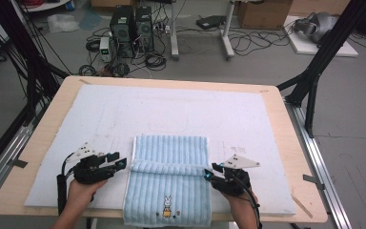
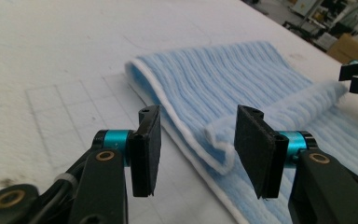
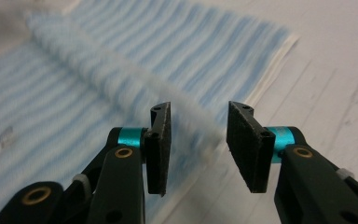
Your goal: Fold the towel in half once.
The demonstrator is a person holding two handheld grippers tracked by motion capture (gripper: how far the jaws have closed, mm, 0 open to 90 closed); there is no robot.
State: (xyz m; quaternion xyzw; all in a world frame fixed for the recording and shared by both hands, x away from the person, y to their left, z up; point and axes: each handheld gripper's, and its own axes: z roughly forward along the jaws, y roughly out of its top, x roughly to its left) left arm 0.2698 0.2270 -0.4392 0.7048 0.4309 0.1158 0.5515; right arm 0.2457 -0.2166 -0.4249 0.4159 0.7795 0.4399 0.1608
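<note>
Towel folded over, both grippers off it

The blue towel (image 1: 169,179) sits low centre in the high view, far end doubled back into a ridge. Left gripper (image 1: 120,160) and right gripper (image 1: 208,172) flank that fold, jaws apart, nothing pinched, probably letting the fold settle. Plenty of bare white mat (image 1: 124,109) above; the towel's near end hangs over the table edge.

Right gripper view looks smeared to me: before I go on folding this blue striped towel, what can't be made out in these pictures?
- Light blue striped towel: its near hem hangs over the table edge in the high view, cut off by the frame.
- Folded-over ridge: blurred in the right gripper view, so its edge alignment is unreadable.
- Small rabbit picture: too small in the high view for detail.
- Layers beneath the fold: hidden by the top layer in the left gripper view.
</note>
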